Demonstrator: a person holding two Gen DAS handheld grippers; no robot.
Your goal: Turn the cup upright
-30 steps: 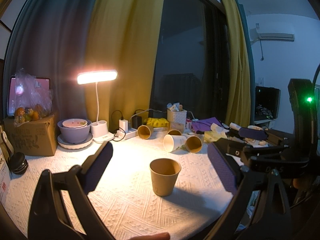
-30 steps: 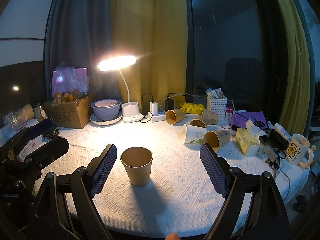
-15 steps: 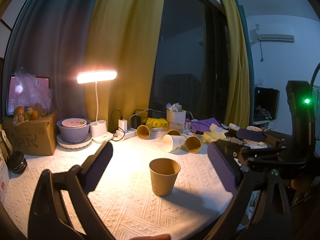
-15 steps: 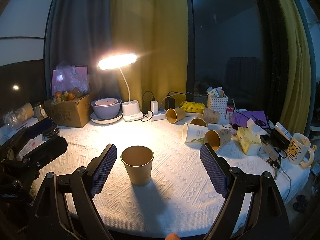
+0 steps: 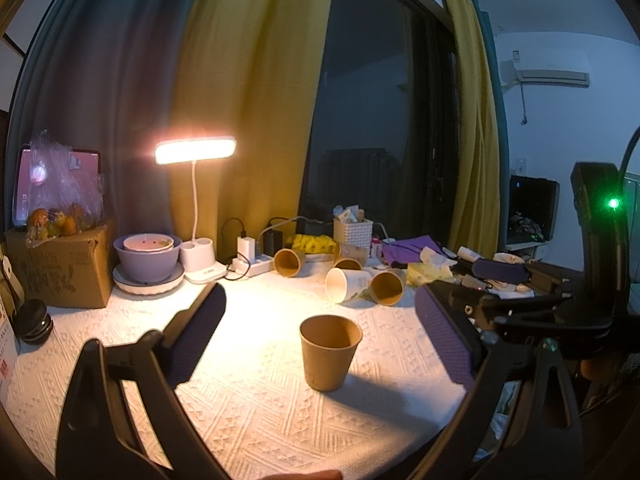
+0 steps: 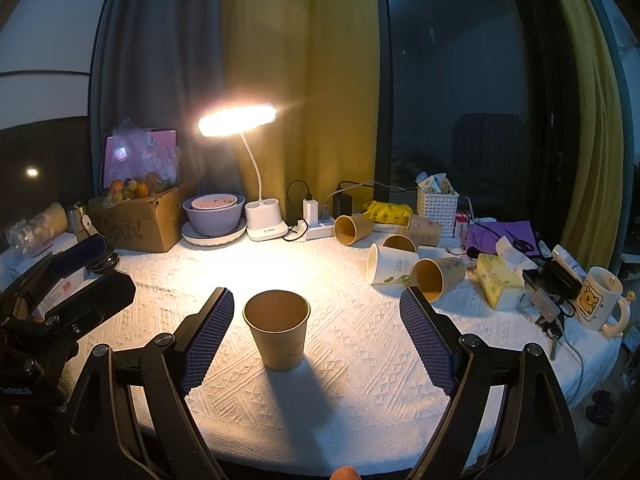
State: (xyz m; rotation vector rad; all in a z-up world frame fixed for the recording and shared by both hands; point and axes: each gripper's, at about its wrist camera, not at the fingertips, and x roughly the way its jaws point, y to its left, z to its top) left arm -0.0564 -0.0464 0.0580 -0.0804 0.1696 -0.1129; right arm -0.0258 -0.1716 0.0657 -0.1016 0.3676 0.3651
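A brown paper cup [image 5: 330,354] stands upright, mouth up, on the white textured cloth [image 5: 248,400]; it also shows in the right wrist view [image 6: 277,335]. My left gripper [image 5: 320,336] is open and empty, with the cup ahead between its finger lines, untouched. My right gripper [image 6: 316,338] is open and empty too, the cup just right of its left pad [image 6: 208,336], apart from it. Each gripper shows at the edge of the other's view: the right one [image 5: 520,312] and the left one [image 6: 60,292].
Several paper cups lie on their sides at the back: brown [image 6: 352,229], white [image 6: 390,265], brown [image 6: 436,276]. A lit desk lamp [image 6: 260,184], lilac bowl [image 6: 214,214], cardboard box [image 6: 136,220], power strip [image 6: 316,229], tissue box [image 6: 500,286] and mug [image 6: 600,302] crowd the table's far side.
The upright cup has not moved. Both grippers stay open and drift only slightly.
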